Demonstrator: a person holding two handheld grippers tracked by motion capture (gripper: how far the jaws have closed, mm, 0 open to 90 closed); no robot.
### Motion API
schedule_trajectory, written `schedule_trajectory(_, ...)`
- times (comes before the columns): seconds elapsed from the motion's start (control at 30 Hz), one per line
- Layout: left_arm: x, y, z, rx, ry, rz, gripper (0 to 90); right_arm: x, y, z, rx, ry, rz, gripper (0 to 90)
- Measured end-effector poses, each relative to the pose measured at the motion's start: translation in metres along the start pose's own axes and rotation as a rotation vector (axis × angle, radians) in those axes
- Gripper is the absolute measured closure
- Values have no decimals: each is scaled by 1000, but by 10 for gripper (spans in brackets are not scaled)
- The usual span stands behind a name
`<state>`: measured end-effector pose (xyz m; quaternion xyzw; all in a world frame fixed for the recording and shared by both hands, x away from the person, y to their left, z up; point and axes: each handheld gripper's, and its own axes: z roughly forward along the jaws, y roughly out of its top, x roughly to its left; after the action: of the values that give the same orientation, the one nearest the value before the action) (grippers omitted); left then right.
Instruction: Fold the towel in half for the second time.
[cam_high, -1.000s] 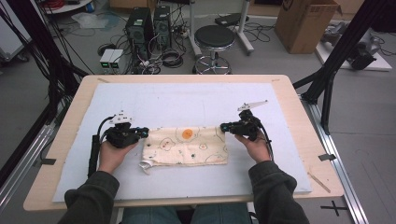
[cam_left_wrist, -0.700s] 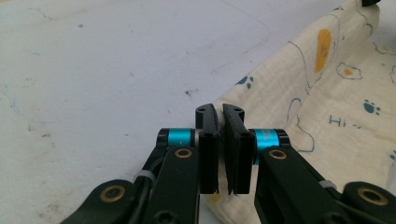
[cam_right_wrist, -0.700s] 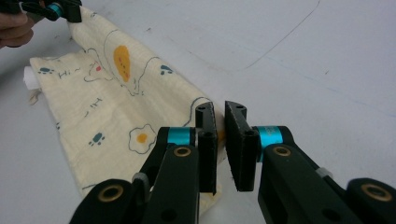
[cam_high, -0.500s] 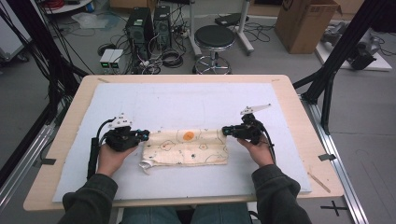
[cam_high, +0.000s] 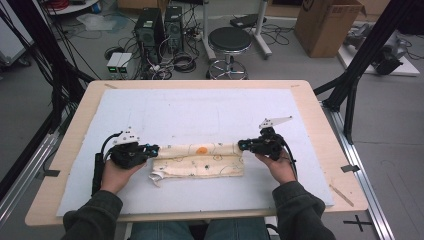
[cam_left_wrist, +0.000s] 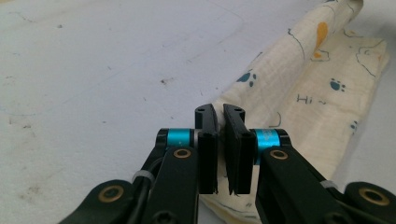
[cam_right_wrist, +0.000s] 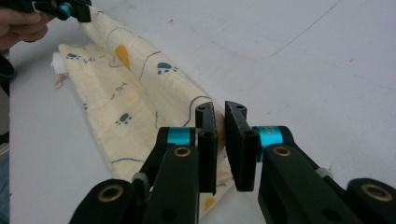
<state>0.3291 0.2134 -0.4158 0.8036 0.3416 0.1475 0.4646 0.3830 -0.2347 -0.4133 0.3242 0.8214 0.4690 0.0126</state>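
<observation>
The bench (cam_high: 320, 130) carries a white mat, and on it, near the front edge, lies the folded cream cloth (cam_high: 200, 161), printed with paw marks, an orange shape and the word "Hi" (cam_left_wrist: 304, 99). At the cloth's left end the left tool (cam_high: 152, 148) is clamped on the fabric; at its right end the right tool (cam_high: 241, 145) pinches the fold. Each tool hides the cloth edge it grips.

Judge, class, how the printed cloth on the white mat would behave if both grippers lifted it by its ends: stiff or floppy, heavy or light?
The printed cloth is probably floppy: it lies folded in soft layers, so its middle would likely sag. It looks thin, so probably light. The left gripper and right gripper each pinch an edge, suggesting it holds without slipping.
</observation>
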Motion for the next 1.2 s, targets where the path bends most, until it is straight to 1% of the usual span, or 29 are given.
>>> schedule_trajectory(0.07,-2,0,-2,11,-2,16,838,2,-2,-1,1,3,-2,832)
schedule_trajectory(0.13,-5,0,-3,6,-8,26,838,3,-4,-2,1,5,-10,832)
schedule_trajectory(0.17,-6,0,-4,8,-9,36,838,5,-5,-3,3,6,-3,832)
schedule_trajectory(0.2,-7,0,-4,7,-13,35,838,6,-5,-3,0,7,-10,831)
schedule_trajectory(0.27,-9,-1,-5,18,-17,51,837,7,-7,-5,-2,15,-17,831)
schedule_trajectory(0.33,-11,-2,-7,20,-20,57,837,9,-9,-6,0,14,-20,831)
schedule_trajectory(0.4,-12,-5,-8,14,-21,60,837,11,-12,-7,5,21,-17,830)
schedule_trajectory(0.43,-13,-6,-8,12,-24,54,837,12,-12,-8,8,23,-22,830)
schedule_trajectory(0.53,-14,-11,-9,25,-30,63,836,14,-15,-9,6,28,-26,830)
schedule_trajectory(0.63,-17,-13,-10,26,-34,62,835,17,-17,-9,11,30,-35,829)
schedule_trajectory(0.83,-20,-17,-12,34,-40,77,831,21,-24,-10,20,37,-43,828)
schedule_trajectory(0.93,-22,-20,-13,33,-40,78,830,22,-27,-11,31,42,-36,827)
schedule_trajectory(1.03,-24,-23,-14,43,-40,92,827,24,-29,-10,34,44,-50,827)
schedule_trajectory(1.13,-24,-26,-15,48,-41,94,825,27,-31,-11,50,49,-51,828)
schedule_trajectory(1.2,-25,-27,-16,51,-40,97,824,28,-33,-10,54,48,-60,828)
